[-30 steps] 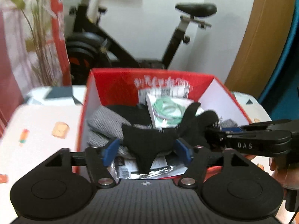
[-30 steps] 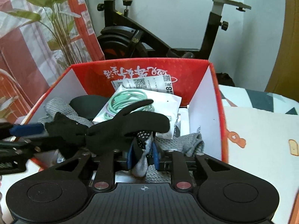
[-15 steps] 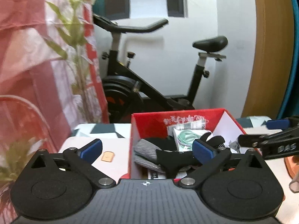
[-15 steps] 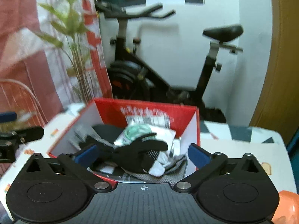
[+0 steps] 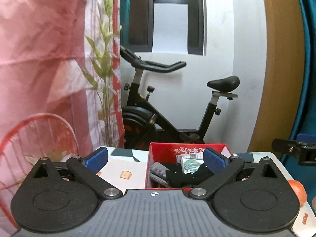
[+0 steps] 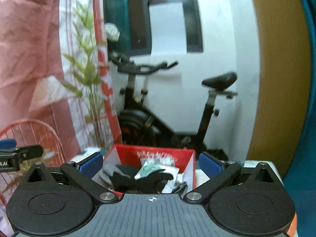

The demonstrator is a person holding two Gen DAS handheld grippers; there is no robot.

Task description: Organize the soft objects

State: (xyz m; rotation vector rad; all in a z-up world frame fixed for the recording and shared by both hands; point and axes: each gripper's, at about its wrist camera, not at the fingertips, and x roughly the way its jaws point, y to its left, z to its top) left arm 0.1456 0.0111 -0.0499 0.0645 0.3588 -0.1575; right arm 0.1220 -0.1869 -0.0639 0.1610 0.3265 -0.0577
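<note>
Both hand-held grippers are released. The left hand-held gripper (image 5: 156, 160) stands with jaws spread wide, nothing between the blue pads; the right hand-held gripper (image 6: 151, 163) is the same — both having just opened. The black glove (image 5: 187, 175) lies inside the red box (image 5: 167, 150) on the table (image 5: 126, 165), draped over a grey cloth (image 5: 158, 170) beside a packet of green cable (image 5: 190, 163). An exercise bike (image 5: 158, 116) stands behind the box — a plant (image 5: 102, 79) to its left.
</note>
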